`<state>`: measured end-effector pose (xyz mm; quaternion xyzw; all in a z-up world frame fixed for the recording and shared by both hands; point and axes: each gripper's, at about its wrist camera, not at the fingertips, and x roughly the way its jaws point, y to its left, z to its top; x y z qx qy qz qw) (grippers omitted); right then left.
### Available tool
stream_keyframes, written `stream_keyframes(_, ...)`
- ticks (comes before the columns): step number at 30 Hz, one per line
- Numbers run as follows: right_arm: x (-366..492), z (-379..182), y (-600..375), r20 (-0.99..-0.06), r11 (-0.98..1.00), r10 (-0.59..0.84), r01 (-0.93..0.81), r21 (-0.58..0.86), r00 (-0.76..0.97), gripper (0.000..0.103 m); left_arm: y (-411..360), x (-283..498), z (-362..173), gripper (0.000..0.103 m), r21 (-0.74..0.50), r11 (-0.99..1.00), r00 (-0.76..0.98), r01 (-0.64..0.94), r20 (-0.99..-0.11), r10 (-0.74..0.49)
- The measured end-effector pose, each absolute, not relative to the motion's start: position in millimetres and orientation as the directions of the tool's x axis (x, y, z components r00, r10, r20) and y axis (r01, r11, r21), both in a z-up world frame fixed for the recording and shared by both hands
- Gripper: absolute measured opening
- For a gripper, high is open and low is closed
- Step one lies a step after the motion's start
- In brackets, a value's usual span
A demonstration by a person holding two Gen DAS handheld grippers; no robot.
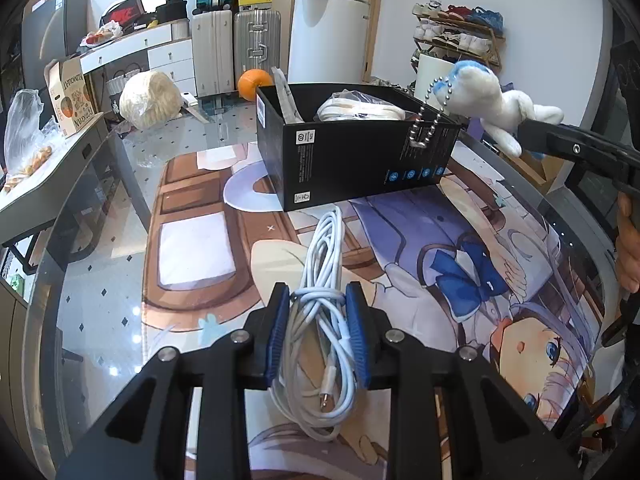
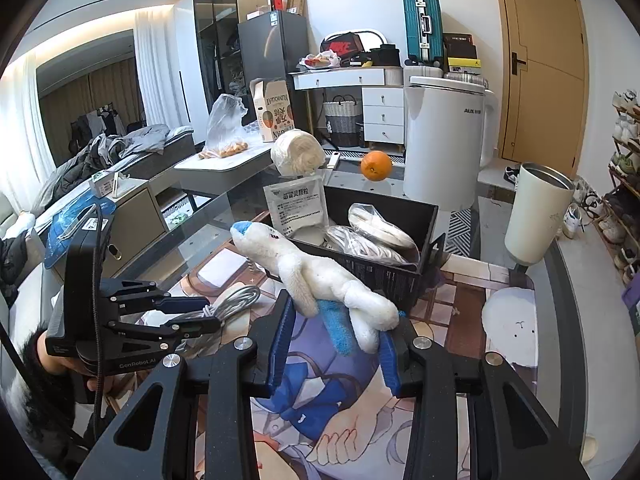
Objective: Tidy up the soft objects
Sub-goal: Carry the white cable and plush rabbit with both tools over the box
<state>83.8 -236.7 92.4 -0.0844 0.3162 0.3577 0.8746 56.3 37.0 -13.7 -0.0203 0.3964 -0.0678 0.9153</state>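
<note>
The white plush toy [image 2: 320,280] hangs in the air in front of the black box [image 1: 352,160], held only by its lower end in the right gripper [image 2: 336,332], whose blue pads are closed on the plush's legs. Its bead chain [image 1: 426,120] dangles down against the near rim of the box. I think this chain is the first danger: if the toy is carried over the rim too low, the chain may catch on the cardboard edge and pull the toy loose, because the grip is only on a soft limb.

The white cable bundle [image 1: 320,336] lies on the printed desk mat [image 1: 460,248], just before the box, and the left gripper [image 1: 318,332] has its pads on both sides of the wrapped middle, apparently pressing it. The loose loops and the plug end hang outside the grip, so on lifting they may drag or unwind.

The box already holds bagged items [image 2: 376,232] and a white pouch [image 2: 298,204] standing at its far-left side, so free room inside is small, mostly at the near side. The box is light cardboard; a push from either gripper may slide it toward the orange [image 2: 375,165] and the white tumbler [image 2: 536,216]. The two grippers are near each other, so both going to the box together may collide.
</note>
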Motion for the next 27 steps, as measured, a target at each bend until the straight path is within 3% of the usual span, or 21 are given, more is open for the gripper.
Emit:
stream_keyframes(5,85.0,91.3,-240.0,-0.613,0.735,0.569,-0.673,0.081,0.547,0.038,31.2,65.2,-19.5,0.042,-0.056,0.993,0.65,0.108,-0.752,-0.113)
stream_keyframes(12,88.3,90.4,-243.1,-0.612,0.739,0.568,-0.669,0.085,0.55,0.038,24.6,68.0,-23.1,0.032,-0.047,0.99,0.632,0.133,-0.765,-0.121)
stream_keyframes(27,94.9,107.6,-249.0,-0.579,0.753,0.573,-0.652,0.091,0.581,0.038,28.6,55.7,18.2,0.031,-0.103,0.984,0.72,0.149,-0.67,-0.179)
